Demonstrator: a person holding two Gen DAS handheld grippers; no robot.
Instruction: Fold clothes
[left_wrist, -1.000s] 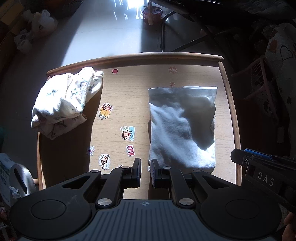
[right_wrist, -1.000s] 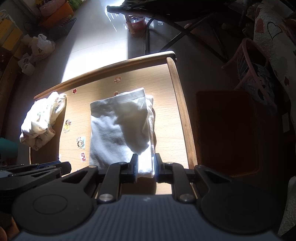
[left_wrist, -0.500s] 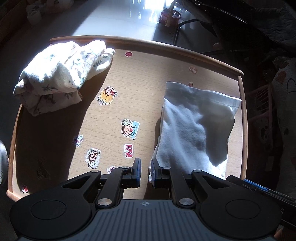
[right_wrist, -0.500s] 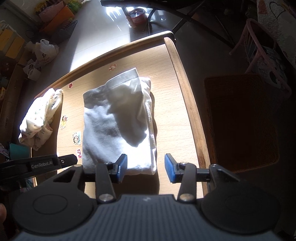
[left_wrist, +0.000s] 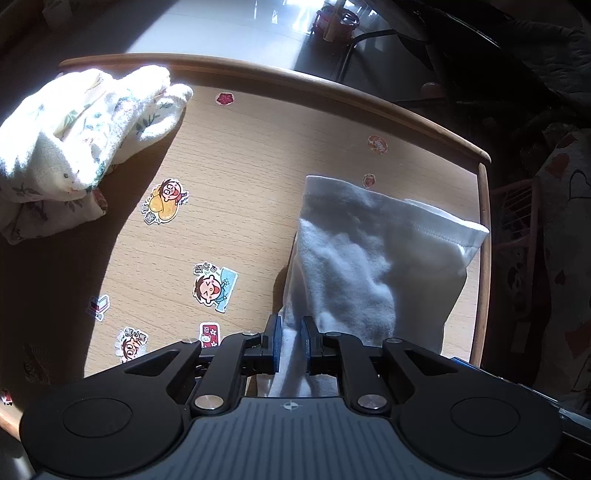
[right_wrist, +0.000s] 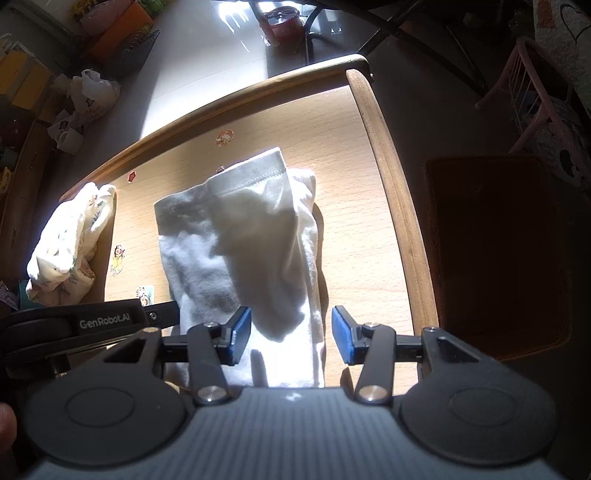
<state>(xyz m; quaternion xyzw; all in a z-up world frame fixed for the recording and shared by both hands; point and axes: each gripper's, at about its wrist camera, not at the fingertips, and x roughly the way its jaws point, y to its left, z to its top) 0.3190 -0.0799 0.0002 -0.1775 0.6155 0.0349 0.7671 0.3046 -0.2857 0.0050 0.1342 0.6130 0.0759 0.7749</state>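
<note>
Stickered table (left_wrist: 258, 184); "GenRobot.AI" left hand-held gripper (left_wrist: 290, 341) pinching white garment (left_wrist: 369, 266); right hand-held gripper (right_wrist: 291, 338) opening.

Hard sunlight falls across a pale glossy floor (left_wrist: 229, 22) and a wooden table (left_wrist: 258, 155) with a raised rim and cartoon stickers (left_wrist: 214, 284) on its top. Beyond the table's far edge stand dark metal legs (right_wrist: 373, 37) and a pink tub (right_wrist: 282, 22). A pink rack (right_wrist: 535, 85) and a brown mat (right_wrist: 491, 251) lie in shadow beside the table, and bags (right_wrist: 88, 96) and boxes (right_wrist: 118, 26) crowd the other side.
</note>
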